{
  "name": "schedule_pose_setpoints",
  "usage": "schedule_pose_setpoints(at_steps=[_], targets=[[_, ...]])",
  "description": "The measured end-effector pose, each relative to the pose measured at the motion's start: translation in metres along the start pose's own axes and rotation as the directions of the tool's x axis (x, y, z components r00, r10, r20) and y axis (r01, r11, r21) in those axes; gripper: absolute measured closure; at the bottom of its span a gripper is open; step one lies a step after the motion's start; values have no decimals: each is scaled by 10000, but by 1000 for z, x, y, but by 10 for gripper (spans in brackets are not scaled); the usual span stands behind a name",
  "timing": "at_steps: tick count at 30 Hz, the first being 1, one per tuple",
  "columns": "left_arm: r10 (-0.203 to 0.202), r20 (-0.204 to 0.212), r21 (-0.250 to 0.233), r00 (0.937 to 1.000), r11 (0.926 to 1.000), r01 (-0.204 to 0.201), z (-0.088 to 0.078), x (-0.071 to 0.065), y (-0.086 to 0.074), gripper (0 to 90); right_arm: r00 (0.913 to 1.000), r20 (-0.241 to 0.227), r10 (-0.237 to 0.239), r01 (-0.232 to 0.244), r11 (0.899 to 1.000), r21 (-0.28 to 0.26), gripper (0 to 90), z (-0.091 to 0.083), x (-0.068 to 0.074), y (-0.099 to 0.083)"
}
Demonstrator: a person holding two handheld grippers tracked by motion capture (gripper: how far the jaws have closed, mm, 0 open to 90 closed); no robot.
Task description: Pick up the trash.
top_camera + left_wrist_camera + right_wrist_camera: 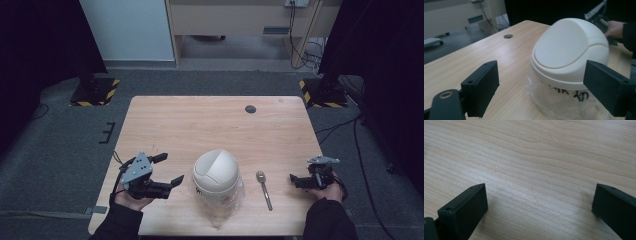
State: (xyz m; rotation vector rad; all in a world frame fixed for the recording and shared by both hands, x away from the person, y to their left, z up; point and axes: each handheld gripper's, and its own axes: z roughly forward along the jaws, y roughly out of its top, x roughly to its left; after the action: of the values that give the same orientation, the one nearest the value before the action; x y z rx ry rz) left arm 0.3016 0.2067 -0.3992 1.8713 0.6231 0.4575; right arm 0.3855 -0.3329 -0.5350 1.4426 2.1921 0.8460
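Note:
A small white bin with a domed swing lid and a clear plastic liner stands near the table's front edge, at the middle. A metal spoon lies just right of it, bowl pointing away. My left gripper is open to the left of the bin, jaws aimed at it and apart from it. In the left gripper view the bin sits ahead between the spread jaws of the left gripper. My right gripper is open to the right of the spoon. In the right gripper view the right gripper hangs low over bare wood.
The wooden table has a round cable hole at the back right. A faint pencilled circle marks the wood under the right gripper. Black stands with striped bases flank the table on the grey floor.

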Motion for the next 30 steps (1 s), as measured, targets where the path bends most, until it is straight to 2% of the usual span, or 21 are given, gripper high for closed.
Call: schedule_pose_setpoints(at_steps=[4,5,7,9,10,11,18,29,30], targets=[[113,425,333,9990,9994,-127,13,-8,1,126,10000,-6,30,-30,10000,-12,5,0,0,0],[197,617,487,9979,9986,-227,22,-12,1,126,10000,-9,6,-6,10000,-19,5,0,0,0],[186,699,584,9974,9980,-227,26,-13,1,126,10000,-18,-3,3,10000,-16,5,0,0,0],[177,1058,796,9942,9965,-262,39,-18,1,125,10000,-24,-24,24,10000,-14,5,0,0,0],[177,1058,796,9942,9965,-262,39,-18,1,125,10000,-26,-25,25,10000,-14,5,0,0,0],[241,1250,866,9919,9956,-351,45,-22,2,125,10000,-29,-19,19,10000,-17,5,0,0,0],[304,1663,1036,9856,9935,-481,58,-32,7,125,10000,1,29,-29,10000,-18,4,1,0,0],[268,2035,1322,9787,9897,-546,74,-39,8,121,10000,-3,52,-52,10000,53,6,1,1,1],[267,2148,1427,9763,9880,-584,79,-40,8,121,10000,-4,-9,9,10000,32,7,1,1,1]])
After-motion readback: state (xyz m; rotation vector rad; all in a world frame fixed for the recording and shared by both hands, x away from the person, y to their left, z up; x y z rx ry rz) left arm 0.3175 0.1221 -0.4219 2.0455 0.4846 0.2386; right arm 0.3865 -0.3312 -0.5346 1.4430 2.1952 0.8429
